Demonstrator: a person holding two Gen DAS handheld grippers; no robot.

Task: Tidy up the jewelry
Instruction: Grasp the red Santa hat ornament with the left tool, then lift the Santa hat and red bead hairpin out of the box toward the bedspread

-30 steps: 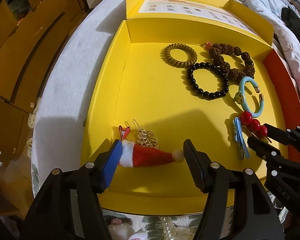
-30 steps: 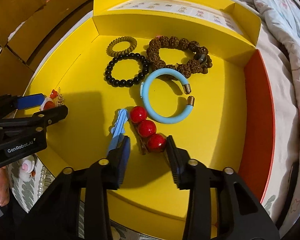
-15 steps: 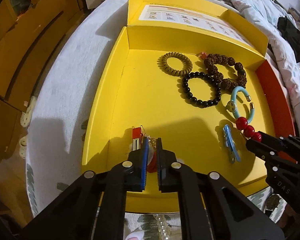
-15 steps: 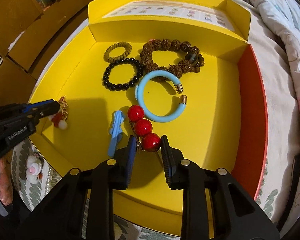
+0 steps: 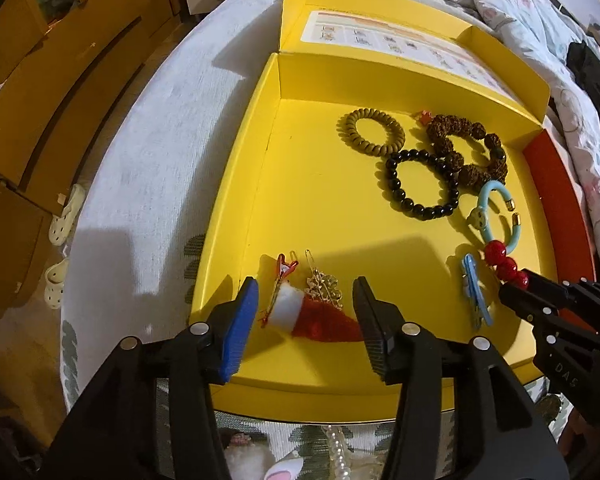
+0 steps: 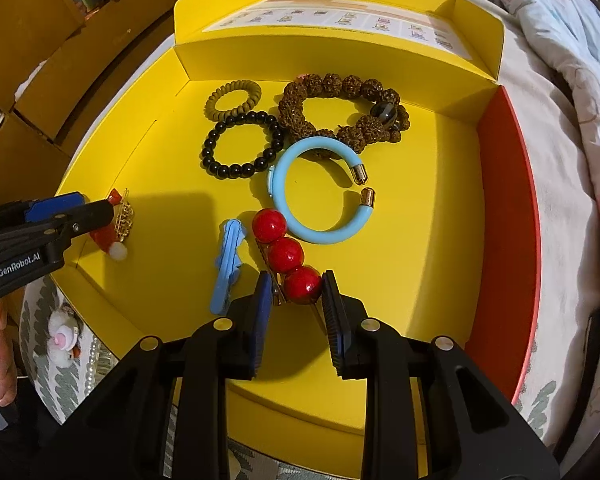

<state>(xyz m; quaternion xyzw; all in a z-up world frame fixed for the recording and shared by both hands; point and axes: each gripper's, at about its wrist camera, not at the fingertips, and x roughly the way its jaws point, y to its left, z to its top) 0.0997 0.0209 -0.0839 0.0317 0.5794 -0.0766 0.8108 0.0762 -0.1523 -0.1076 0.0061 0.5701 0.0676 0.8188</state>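
An open yellow box [image 5: 308, 184] lies on a bed. My left gripper [image 5: 306, 320] straddles a red and white Santa-hat clip [image 5: 312, 316]; its jaws are opening and the pads stand clear of the hat. A gold clip [image 5: 324, 286] and a small red clip [image 5: 284, 270] lie just beyond it. My right gripper [image 6: 296, 300] is shut on the nearest ball of a clip with three red balls [image 6: 284, 254]. A blue clip [image 6: 228, 264] lies to its left and a light blue bangle [image 6: 320, 192] just behind.
At the back of the box lie an olive spiral hair tie [image 5: 370, 132], a black bead bracelet [image 5: 420, 184] and a brown seed bracelet [image 5: 468, 148]. Cardboard boxes [image 5: 40, 120] stand to the left. Pearls [image 5: 340, 452] lie by the box's near wall. A person's hand [image 6: 0, 360] shows at the lower left.
The left gripper closed tight over the Santa-hat clip and has since spread again, leaving the hat on the box floor. The right gripper narrowed onto the red ball clip and kept still.
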